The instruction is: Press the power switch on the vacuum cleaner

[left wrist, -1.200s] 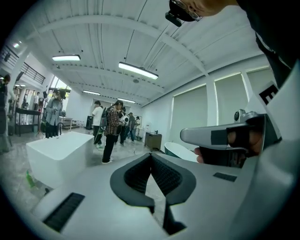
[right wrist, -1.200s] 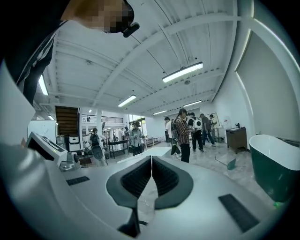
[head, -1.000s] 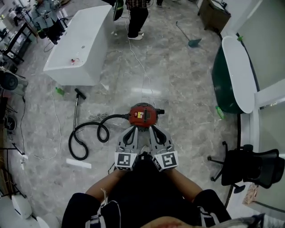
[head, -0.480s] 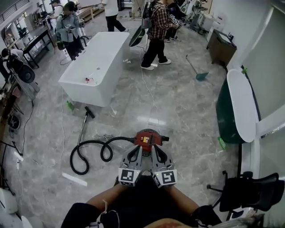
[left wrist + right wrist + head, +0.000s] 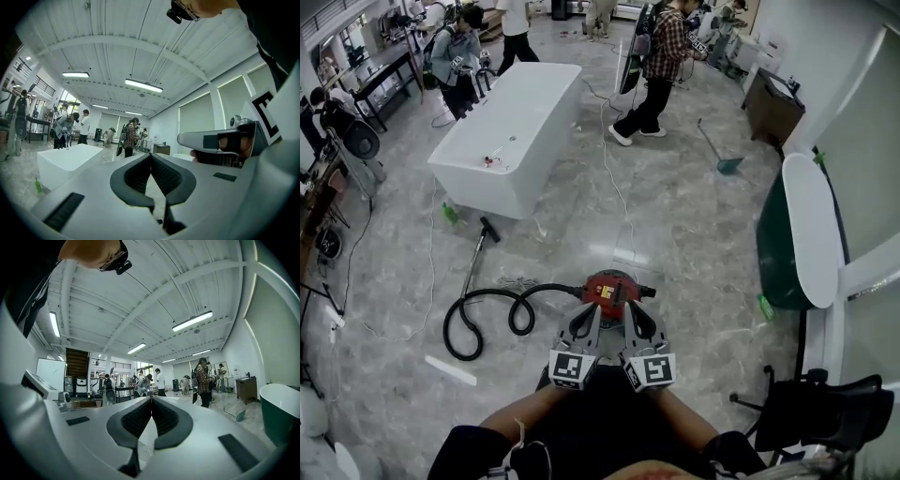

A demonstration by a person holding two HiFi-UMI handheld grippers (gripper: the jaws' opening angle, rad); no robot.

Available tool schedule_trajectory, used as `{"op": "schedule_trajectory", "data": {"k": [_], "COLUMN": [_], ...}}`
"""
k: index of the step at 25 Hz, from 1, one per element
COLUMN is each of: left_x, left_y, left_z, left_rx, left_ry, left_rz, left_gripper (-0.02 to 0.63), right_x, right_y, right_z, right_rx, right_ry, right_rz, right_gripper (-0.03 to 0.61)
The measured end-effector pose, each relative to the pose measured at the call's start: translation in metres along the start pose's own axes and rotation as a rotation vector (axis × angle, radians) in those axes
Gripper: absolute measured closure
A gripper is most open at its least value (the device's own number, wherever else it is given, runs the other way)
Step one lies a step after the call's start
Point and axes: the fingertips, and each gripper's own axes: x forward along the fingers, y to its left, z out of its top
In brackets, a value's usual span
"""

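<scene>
Claws (left gripper & right gripper) are hanging shut, empty, near vacuum cleaner; we're risking shoving it & missing switch.

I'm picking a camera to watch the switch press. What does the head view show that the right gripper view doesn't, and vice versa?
Head view only: the red vacuum cleaner, its black hose, the left gripper and right gripper held toward it. Right gripper view only: that gripper's jaws closed tip to tip on nothing, and ceiling lights. Both: the person in a plaid shirt and the green tub.
</scene>
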Motion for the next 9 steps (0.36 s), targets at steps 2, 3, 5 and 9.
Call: {"op": "schedule_trajectory", "data": {"k": [2, 3, 5, 9], "left_x": [-0.002, -0.003, -0.002, 0.001], "left_y": [0.001, 0.002, 0.006, 0.012], "left_z": [0.0, 0.0, -0.001, -0.004], "left_rx": [0.003, 0.004, -0.014, -0.048], "left_ry": [-0.01, -0.015, -0.01, 0.025], "left_rz": [-0.002, -0.001, 0.004, 0.017], "left_gripper": [0.594, 0.594, 0.594, 0.594], "right_x": [0.001, 0.002, 0.004, 0.007], "right_y": [0.002, 0.002, 0.002, 0.002], "right_z": [-0.004, -0.005, -0.006, -0.005], "right_rx": [0.003, 0.003, 0.002, 0.009], "right_ry": [0.006, 0.011, 0.017, 0.019], "right_rz": [0.001, 0.001, 0.003, 0.006], "right_gripper": [0.558, 0.558, 0.558, 0.558]}}
